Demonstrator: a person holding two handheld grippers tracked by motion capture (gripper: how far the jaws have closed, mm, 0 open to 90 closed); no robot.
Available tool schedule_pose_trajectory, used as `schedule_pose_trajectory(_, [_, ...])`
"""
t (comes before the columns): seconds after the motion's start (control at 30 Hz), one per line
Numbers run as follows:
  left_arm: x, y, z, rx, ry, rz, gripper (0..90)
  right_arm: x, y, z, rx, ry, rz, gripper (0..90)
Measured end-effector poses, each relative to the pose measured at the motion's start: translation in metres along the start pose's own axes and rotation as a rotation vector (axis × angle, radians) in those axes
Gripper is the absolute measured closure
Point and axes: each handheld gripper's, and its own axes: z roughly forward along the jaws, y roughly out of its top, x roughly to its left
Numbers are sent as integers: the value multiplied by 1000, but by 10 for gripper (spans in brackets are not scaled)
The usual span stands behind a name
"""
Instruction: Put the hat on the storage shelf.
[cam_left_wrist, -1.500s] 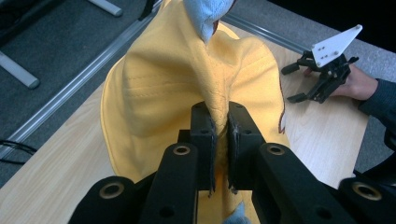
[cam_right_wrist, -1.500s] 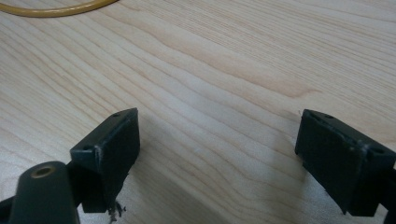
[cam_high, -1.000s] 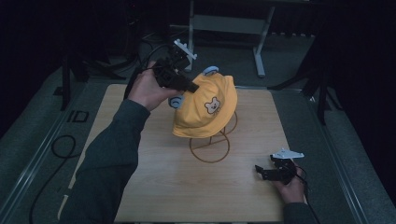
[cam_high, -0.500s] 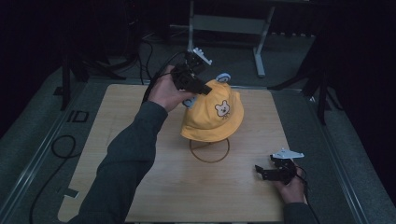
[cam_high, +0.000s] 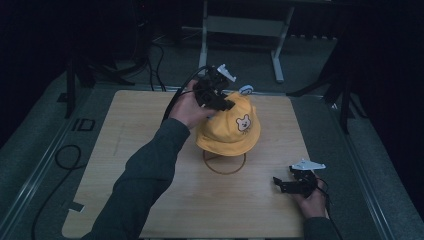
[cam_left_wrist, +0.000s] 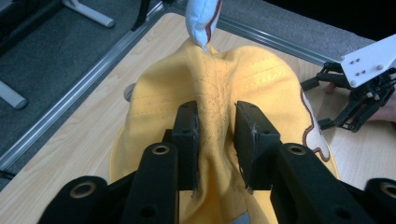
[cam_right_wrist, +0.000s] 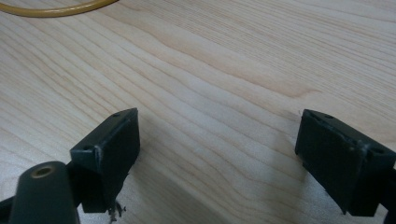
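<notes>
A yellow bucket hat (cam_high: 231, 131) with a bear face and a white-and-blue ear (cam_high: 245, 90) sits on a wire stand whose ring base (cam_high: 223, 167) rests on the wooden table (cam_high: 130, 150). My left gripper (cam_high: 225, 105) is at the hat's crown from the back left. In the left gripper view its jaws have just been opening. A raised fold of the hat (cam_left_wrist: 215, 93) stands loosely between the pads (cam_left_wrist: 187, 135), and the left gripper (cam_left_wrist: 215, 135) is open. My right gripper (cam_high: 280, 184) rests open near the table's front right, with nothing between the jaws of the right gripper (cam_right_wrist: 217, 140).
A metal rail (cam_high: 350, 150) frames the table, with grey floor beyond it. Cables (cam_high: 65, 155) lie on the floor at the left, and a grey stand's feet (cam_high: 240, 25) are behind the table. An arc of the ring base (cam_right_wrist: 56, 10) curves across the top left of the right gripper view.
My left hand carried the hat to the right and down, and the hat now sits level over the ring. The left jaws have spread apart. The right hand has not moved.
</notes>
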Motion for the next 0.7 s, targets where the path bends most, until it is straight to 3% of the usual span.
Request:
schedule_pose_trajectory(0.17, [-1, 0, 2, -6, 15, -8, 647, 0, 0, 0, 1, 0, 1, 139])
schedule_pose_trajectory(0.2, [-2, 0, 2, -9, 36, -18, 647, 0, 0, 0, 1, 0, 2, 138])
schedule_pose_trajectory(0.33, [-1, 0, -1, -22, 57, -50, 473, 0, 0, 0, 0, 0, -1, 139])
schedule_pose_trajectory(0.4, [0, 0, -4, -41, 47, -70, 378, 0, 0, 0, 0, 0, 1, 139])
schedule_pose_trajectory(0.57, [5, -3, -12, -92, 47, -107, 312, 0, 0, 0, 0, 0, 0, 139])
schedule_pose_trajectory(0.7, [11, -7, -18, -106, 18, -131, 298, 0, 0, 0, 0, 0, 0, 139])
